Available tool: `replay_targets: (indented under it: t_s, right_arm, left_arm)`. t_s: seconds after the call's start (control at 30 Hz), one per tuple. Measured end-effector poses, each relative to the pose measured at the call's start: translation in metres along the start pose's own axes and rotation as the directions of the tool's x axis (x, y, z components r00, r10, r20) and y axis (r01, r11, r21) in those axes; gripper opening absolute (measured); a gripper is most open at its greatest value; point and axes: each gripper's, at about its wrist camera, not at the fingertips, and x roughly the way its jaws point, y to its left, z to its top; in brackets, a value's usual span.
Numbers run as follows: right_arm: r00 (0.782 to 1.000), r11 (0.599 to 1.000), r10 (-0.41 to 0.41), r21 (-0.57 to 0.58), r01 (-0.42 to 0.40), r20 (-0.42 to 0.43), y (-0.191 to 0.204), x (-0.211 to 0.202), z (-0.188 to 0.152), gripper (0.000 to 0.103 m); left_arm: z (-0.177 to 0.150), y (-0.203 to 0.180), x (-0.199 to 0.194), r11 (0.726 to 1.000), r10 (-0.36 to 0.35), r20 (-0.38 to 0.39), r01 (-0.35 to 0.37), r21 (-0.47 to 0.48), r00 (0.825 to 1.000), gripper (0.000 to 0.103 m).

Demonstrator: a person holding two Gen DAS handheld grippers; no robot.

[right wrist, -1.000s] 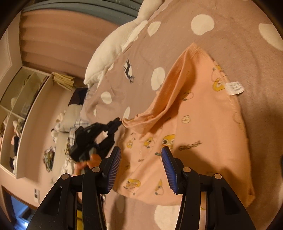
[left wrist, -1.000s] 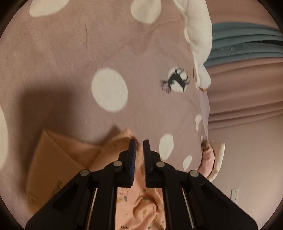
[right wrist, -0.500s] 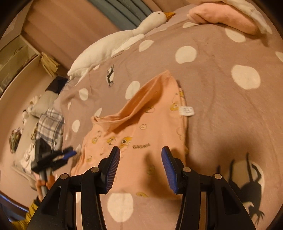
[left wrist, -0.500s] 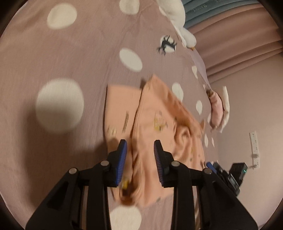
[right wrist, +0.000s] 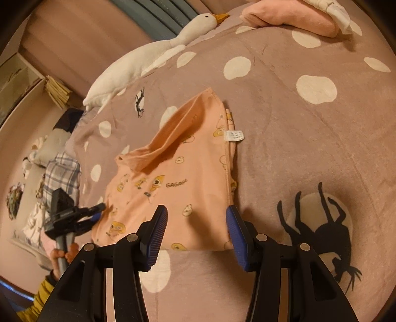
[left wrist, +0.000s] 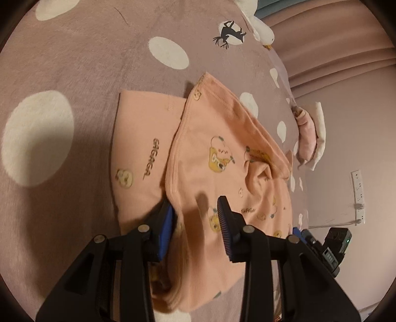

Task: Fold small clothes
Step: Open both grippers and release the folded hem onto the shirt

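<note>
A small peach garment printed with yellow cartoon figures and "GAGAGA" lies partly folded on a mauve polka-dot blanket. It also shows in the right wrist view, with a white label at its right edge. My left gripper is open and empty, low over the garment's near edge. It shows from outside in the right wrist view, at the garment's left corner. My right gripper is open and empty just above the garment's near edge. It shows at the lower right in the left wrist view.
A white goose plush lies at the far side of the bed. Folded pink and white clothes sit at the far right. A plaid cloth and other items lie on the floor to the left.
The left gripper let go of the garment corner it held up and opened. The lifted flap now lies folded over the garment. Both grippers drew back and sit low at its edges.
</note>
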Motion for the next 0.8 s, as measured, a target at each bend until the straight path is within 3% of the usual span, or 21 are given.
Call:
replay_targets:
  t_s: [0.03, 0.13, 0.2, 0.27, 0.33, 0.4, 0.47, 0.6, 0.63, 0.73, 0.8]
  right_arm:
    - [1.0, 1.0, 0.002, -0.001, -0.002, -0.001, 0.001, 0.0, 0.0, 0.05]
    - [1.0, 1.0, 0.003, 0.006, -0.003, -0.002, 0.001, 0.002, -0.002, 0.05]
    - [1.0, 1.0, 0.007, 0.012, -0.007, -0.001, 0.001, 0.002, -0.002, 0.05]
    - [1.0, 1.0, 0.01, 0.015, -0.01, 0.0, 0.003, 0.001, -0.003, 0.05]
    - [1.0, 1.0, 0.011, 0.014, -0.011, -0.001, 0.005, 0.001, -0.004, 0.05]
    - [1.0, 1.0, 0.015, 0.005, -0.015, -0.001, 0.009, -0.001, -0.004, 0.05]
    - [1.0, 1.0, 0.018, 0.004, -0.018, -0.001, 0.01, -0.002, -0.004, 0.05]
    - [0.999, 0.999, 0.047, -0.016, -0.047, -0.013, 0.02, 0.0, -0.006, 0.05]
    - [0.998, 0.998, 0.053, -0.033, -0.054, -0.024, 0.025, 0.002, -0.007, 0.051]
    - [0.996, 0.994, 0.075, -0.074, -0.079, -0.053, 0.044, 0.012, -0.009, 0.051]
    - [0.993, 0.991, 0.098, -0.082, -0.103, -0.065, 0.054, 0.019, -0.01, 0.051]
  left_arm:
    - [0.001, 0.001, 0.0, 1.0, -0.005, 0.004, 0.005, -0.005, 1.0, 0.031]
    - [-0.002, 0.005, -0.002, 1.0, 0.022, 0.013, -0.022, -0.008, 1.0, 0.003]
    - [-0.007, 0.012, -0.008, 0.998, 0.018, 0.043, -0.015, -0.063, 0.999, 0.004]
    - [-0.014, 0.013, -0.023, 0.994, 0.044, 0.123, -0.031, -0.105, 0.991, 0.002]
    - [-0.031, 0.012, -0.05, 0.99, 0.048, 0.233, -0.016, -0.137, 0.971, 0.0]
    - [-0.044, 0.016, -0.068, 0.987, 0.02, 0.282, 0.027, -0.16, 0.959, 0.0]
    - [-0.053, 0.023, -0.073, 0.982, 0.02, 0.261, 0.03, -0.187, 0.965, 0.0]
    - [-0.059, 0.022, -0.073, 0.989, 0.035, 0.201, -0.005, -0.147, 0.979, 0.001]
    - [-0.056, 0.022, -0.072, 0.989, 0.014, 0.19, 0.015, -0.15, 0.982, 0.008]
    - [-0.044, 0.019, -0.064, 0.988, 0.0, 0.174, 0.027, -0.154, 0.985, 0.052]
    - [-0.032, 0.016, -0.056, 0.989, -0.002, 0.17, 0.026, -0.144, 0.985, 0.053]
